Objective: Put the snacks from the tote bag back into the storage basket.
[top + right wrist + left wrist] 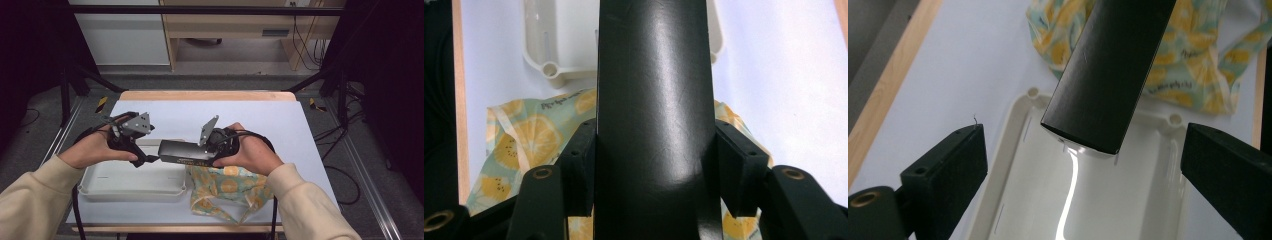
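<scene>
right gripper: jaws pinching the dark box by its sides, box level above the white tray | left gripper: jaws spread at the box's free end, not touching | advice: keep box level, close left jaws squarely on the end | cloth beside tray on surface

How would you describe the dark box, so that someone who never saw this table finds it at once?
On the pale blue table, look just past the white tray and the lemon-print cloth. Above them the right tongs grip a long black box by its sides. It is the only dark, glossy, straight-edged thing there, and it is held in the air.
</scene>
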Demonstrator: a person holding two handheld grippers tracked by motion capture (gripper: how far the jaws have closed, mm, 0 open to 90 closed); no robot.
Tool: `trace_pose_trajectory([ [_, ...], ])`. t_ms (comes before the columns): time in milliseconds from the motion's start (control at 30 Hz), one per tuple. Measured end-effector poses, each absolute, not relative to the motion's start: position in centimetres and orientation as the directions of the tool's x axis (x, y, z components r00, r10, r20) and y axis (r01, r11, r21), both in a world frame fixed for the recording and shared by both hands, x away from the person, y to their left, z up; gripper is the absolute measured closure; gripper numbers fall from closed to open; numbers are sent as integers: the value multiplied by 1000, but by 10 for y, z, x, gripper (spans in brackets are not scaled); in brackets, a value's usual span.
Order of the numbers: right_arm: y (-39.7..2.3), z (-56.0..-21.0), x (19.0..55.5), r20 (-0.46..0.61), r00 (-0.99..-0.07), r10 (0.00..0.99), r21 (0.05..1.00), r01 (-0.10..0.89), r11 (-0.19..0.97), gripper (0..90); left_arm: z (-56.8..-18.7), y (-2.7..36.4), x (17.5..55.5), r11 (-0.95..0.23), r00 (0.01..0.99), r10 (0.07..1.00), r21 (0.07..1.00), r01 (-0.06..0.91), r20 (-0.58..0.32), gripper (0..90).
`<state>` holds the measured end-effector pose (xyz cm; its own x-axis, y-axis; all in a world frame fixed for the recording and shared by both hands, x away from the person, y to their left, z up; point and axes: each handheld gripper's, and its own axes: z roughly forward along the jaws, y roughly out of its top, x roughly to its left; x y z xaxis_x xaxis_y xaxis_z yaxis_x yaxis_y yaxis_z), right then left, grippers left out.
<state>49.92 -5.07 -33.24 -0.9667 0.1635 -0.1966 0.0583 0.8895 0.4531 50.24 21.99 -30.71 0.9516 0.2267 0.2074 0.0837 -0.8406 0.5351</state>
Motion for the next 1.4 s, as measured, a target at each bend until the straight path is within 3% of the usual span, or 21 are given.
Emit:
trace_pose_trajectory([
  [267, -44, -347, 485, -223, -966, 128, 400, 29, 916, 433, -313, 211, 485, -876, 961, 188, 477, 70, 205, 59],
  [633, -43, -342, 477, -214, -970, 114, 416, 15, 909, 433, -314, 195, 481, -911, 976, 112, 412, 26, 185, 78],
  [1400, -30, -341, 472, -178, -981, 75, 399, -2, 917, 433, -350, 174, 488, -957, 989, -7, 285, -49, 147, 322],
])
